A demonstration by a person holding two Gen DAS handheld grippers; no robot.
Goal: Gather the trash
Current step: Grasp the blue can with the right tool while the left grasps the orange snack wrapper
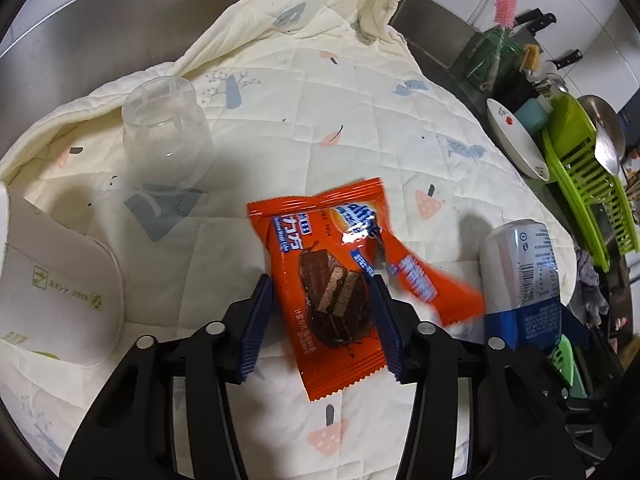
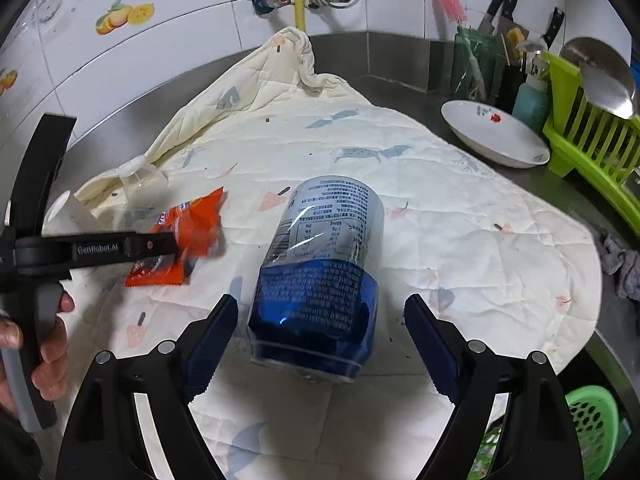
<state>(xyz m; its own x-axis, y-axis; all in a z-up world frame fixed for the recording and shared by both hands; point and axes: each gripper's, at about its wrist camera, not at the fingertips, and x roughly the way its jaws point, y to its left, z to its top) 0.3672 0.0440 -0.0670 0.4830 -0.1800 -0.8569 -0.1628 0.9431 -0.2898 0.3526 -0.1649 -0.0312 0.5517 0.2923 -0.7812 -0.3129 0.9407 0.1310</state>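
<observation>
An orange chocolate-cake wrapper (image 1: 320,276) lies on the quilted cream cloth (image 1: 304,92), with a second orange wrapper (image 1: 424,280) overlapping its right side. My left gripper (image 1: 320,320) is open, its blue fingers on either side of the first wrapper. A silver-and-blue can (image 2: 320,276) lies on the cloth between the open fingers of my right gripper (image 2: 320,340); I cannot tell if they touch it. The can also shows in the left wrist view (image 1: 520,280). The wrappers (image 2: 184,236) and the left gripper show at left in the right wrist view.
A clear plastic cup (image 1: 164,136) stands upside down on the cloth, and a white paper cup (image 1: 60,292) lies at the left. A white dish (image 2: 496,136), a green drying rack (image 2: 592,144), knives and a green basket (image 2: 592,432) are at the right.
</observation>
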